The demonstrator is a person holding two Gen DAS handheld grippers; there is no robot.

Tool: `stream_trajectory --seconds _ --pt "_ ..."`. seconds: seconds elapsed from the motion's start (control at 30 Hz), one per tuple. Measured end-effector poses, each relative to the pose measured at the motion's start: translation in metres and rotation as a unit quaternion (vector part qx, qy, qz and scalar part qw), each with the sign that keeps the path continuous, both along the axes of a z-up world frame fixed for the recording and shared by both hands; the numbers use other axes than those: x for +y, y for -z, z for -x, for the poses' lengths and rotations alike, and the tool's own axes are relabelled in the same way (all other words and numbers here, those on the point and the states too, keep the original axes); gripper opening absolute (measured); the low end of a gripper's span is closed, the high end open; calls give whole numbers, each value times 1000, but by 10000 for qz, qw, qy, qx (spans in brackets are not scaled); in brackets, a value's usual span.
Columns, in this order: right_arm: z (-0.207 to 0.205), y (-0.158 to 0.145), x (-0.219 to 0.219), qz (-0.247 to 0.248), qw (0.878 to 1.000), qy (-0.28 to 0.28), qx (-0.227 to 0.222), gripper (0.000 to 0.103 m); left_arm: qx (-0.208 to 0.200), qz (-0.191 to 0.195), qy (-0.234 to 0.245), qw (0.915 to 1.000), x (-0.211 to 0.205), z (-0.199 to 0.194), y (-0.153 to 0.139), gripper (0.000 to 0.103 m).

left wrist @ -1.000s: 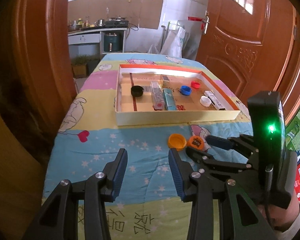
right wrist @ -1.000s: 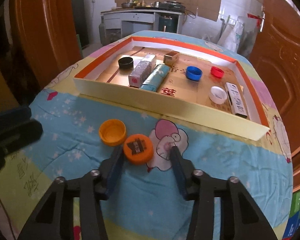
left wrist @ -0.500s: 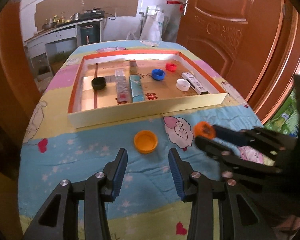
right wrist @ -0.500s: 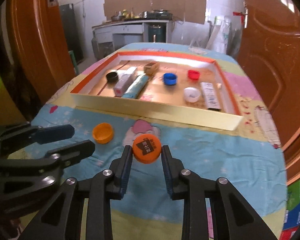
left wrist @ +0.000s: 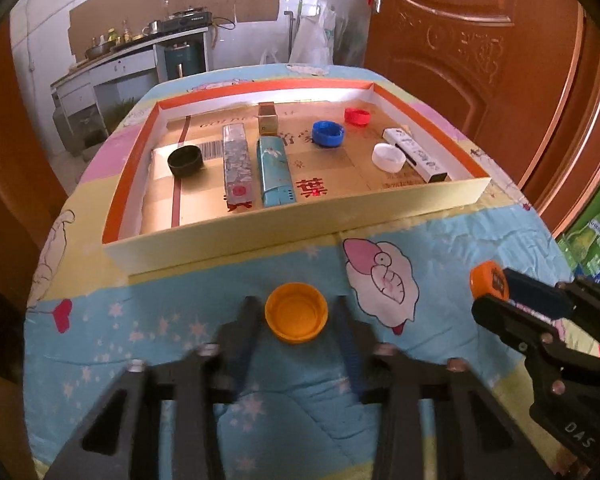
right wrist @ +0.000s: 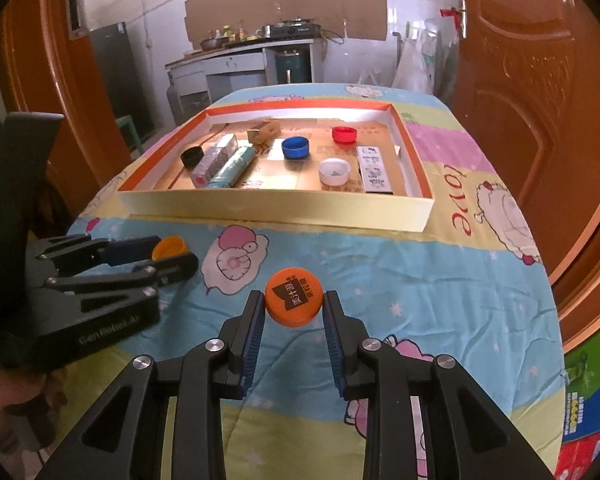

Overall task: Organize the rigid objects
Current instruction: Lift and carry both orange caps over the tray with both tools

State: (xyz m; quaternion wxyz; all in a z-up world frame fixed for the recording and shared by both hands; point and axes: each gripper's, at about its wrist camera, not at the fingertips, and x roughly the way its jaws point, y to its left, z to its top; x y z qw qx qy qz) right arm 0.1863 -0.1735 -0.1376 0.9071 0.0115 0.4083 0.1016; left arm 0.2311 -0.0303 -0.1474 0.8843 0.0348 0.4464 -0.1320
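Observation:
A yellow-orange bottle cap (left wrist: pixel 296 312) lies open side up on the cartoon-print cloth. My left gripper (left wrist: pixel 296 308) straddles it with the jaws closing, and the pads meet its sides. My right gripper (right wrist: pixel 294 300) is shut on an orange cap with black print (right wrist: pixel 294 302) and holds it just above the cloth. In the left wrist view that cap (left wrist: pixel 486 282) shows at the right, between the right gripper's tips (left wrist: pixel 488 294). In the right wrist view the left gripper (right wrist: pixel 172 256) is at the left, around the yellow-orange cap (right wrist: pixel 170 246).
A shallow cardboard tray (left wrist: pixel 300 236) with an orange rim sits beyond both grippers. It holds a black cap (left wrist: pixel 186 162), a blue cap (left wrist: pixel 328 134), a red cap (left wrist: pixel 357 116), a white cap (left wrist: pixel 389 157) and several small boxes. Wooden doors stand on both sides of the table.
The left gripper moved forward over the yellow-orange cap and narrowed around it. The right gripper shut on the printed orange cap, raised it off the cloth and carried it to the right.

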Motion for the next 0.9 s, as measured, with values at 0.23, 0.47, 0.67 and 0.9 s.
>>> stream_trajectory --seconds 0.23,0.47,0.67,0.9 --pt "0 3 -3 -51 10000 71 40 30 -12 161 -58 9999 6 7 -2 30" --pt "4 -6 -1 -46 10000 64 -57 30 -108 188 -151 9997 13 17 -14 30" --pt "5 -22 1 17 9998 21 -221 30 -314 489 -171 9982 20 26 -40 30" --pt "0 -42 3 66 9991 -50 -414 30 -574 529 -193 9968 25 28 -69 30"
